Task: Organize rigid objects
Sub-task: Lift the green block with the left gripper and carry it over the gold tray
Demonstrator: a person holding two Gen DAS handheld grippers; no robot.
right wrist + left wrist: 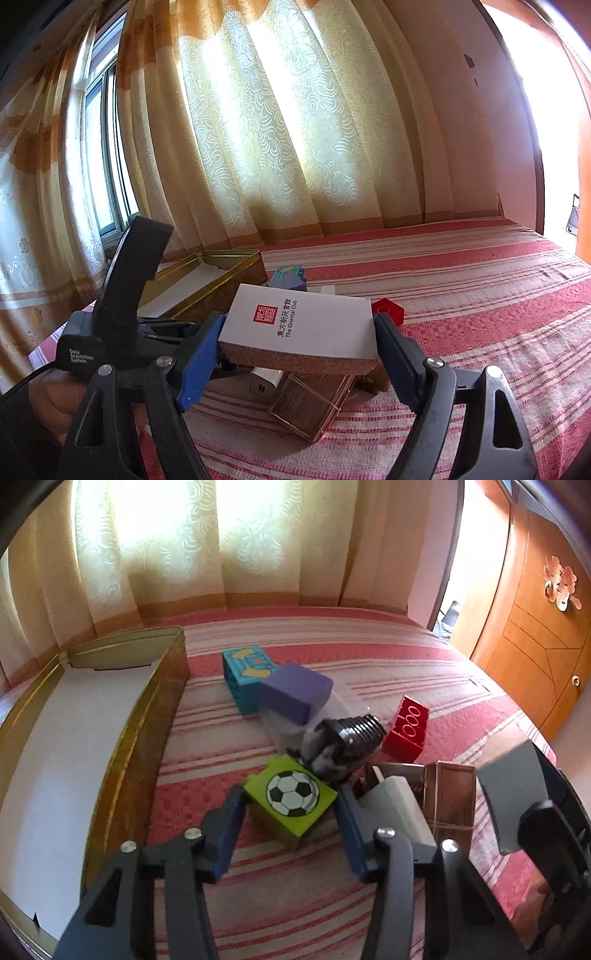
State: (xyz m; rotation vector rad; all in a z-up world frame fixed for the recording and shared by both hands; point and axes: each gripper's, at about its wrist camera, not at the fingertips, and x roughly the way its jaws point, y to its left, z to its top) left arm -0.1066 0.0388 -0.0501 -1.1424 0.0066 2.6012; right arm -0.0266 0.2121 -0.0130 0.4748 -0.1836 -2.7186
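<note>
A bed cover of woven fabric, striped red, pink and white, is spread under everything.

A long rectangular gilt metal tin, lidless and lined with white card, is set at the left edge, its far end level with the blocks.

A flat white cardboard box with cork-textured sides and a red seal print is clamped between the blue pads of the right gripper and is raised above the cover.

A flat copper-coloured metal case, shiny and rectangular, is laid on the cover beneath the held box; a small white plastic charger block is propped against its left side.

A lime-green plastic block with a printed football is found between the fingers of the left gripper; the jaws are partly parted, and contact of the pads with the block cannot be confirmed.

A purple matte cuboid is rested on a clear plastic bag, just right of a turquoise plastic block with yellow print.

A red studded plastic brick, tilted, is placed at the right.

A black ribbed threaded fitting is lodged between the bag and the red brick.
</note>
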